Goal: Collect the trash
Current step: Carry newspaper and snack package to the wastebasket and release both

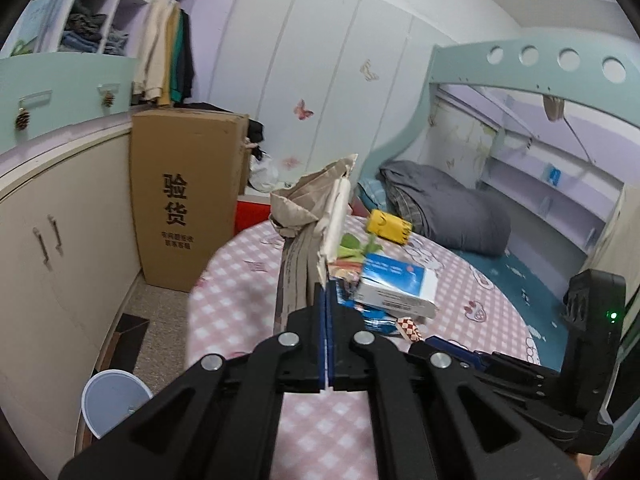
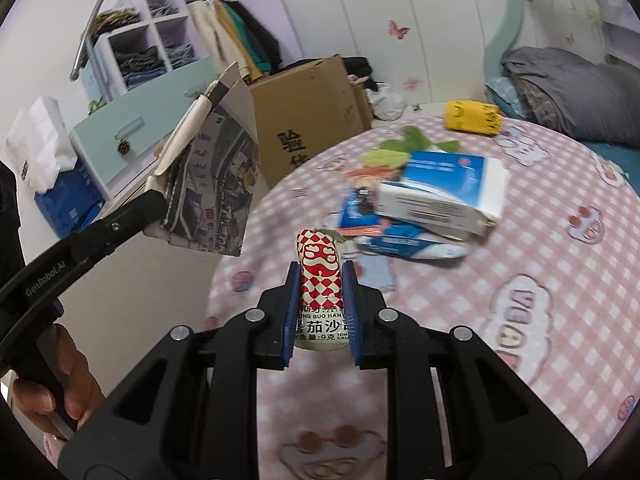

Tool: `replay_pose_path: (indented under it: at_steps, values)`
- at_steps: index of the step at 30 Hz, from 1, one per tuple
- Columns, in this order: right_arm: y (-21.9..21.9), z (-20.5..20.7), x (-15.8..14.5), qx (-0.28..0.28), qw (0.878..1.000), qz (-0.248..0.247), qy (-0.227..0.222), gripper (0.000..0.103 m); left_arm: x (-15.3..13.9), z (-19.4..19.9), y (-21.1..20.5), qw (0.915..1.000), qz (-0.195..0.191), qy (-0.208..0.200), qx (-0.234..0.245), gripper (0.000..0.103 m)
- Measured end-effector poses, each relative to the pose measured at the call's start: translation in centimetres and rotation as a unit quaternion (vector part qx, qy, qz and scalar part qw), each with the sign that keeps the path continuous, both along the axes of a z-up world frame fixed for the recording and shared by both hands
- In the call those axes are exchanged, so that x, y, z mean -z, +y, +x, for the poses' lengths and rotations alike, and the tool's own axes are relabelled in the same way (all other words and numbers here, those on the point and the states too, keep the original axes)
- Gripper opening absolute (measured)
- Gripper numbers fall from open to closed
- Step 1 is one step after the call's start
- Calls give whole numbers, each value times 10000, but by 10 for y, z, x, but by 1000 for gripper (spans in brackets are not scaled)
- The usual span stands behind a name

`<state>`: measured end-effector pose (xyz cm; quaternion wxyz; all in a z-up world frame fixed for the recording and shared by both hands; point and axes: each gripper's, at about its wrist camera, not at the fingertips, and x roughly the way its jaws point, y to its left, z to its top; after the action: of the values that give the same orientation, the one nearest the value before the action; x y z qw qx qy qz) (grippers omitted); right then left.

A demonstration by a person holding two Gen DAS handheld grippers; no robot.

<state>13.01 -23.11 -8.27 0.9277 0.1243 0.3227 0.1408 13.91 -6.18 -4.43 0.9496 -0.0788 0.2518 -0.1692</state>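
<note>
Left gripper (image 1: 327, 292): blue-padded fingers pressed together on a creased, folded printed paper booklet (image 1: 308, 216), held up above the pink checked cloth worktop (image 1: 240, 280). Right gripper (image 2: 319, 280): fingers narrowly apart, clamping a glossy red-and-white checked sauce sachet (image 2: 320, 272). Beyond lie a white-and-blue cardboard carton (image 2: 444, 192), a crumpled yellow wrapper (image 2: 472, 116) and a tall brown cardboard box (image 1: 184, 200).

Tall cardboard box (image 1: 188, 200) stood on floor beside cabinet (image 1: 60, 240); grey duvet (image 1: 452, 208) lay bunched on bed.
</note>
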Motion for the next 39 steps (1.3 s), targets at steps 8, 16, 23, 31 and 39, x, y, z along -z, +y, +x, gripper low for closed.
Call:
replay_pose_path:
  at_steps: [8, 16, 23, 31, 39]
  values:
    - [72, 19, -3, -563, 9982, -205, 50, 21, 5, -8, 76, 9978, -211, 19, -625, 0]
    - [168, 47, 7, -1348, 9896, -446, 221, 21, 33, -3, 161, 9895, -411, 317, -1352, 0]
    - [258, 76, 37, -2091, 9748, -537, 557, 21, 72, 9, 232, 9756, -605, 733, -1978, 0]
    - [346, 112, 83, -2621, 9588, -602, 914, 21, 121, 28, 308, 9537, -675, 1221, -2664, 0]
    - [393, 140, 135, -2568, 9575, -689, 1114, 56, 167, 44, 353, 9328, -539, 1707, -3127, 0]
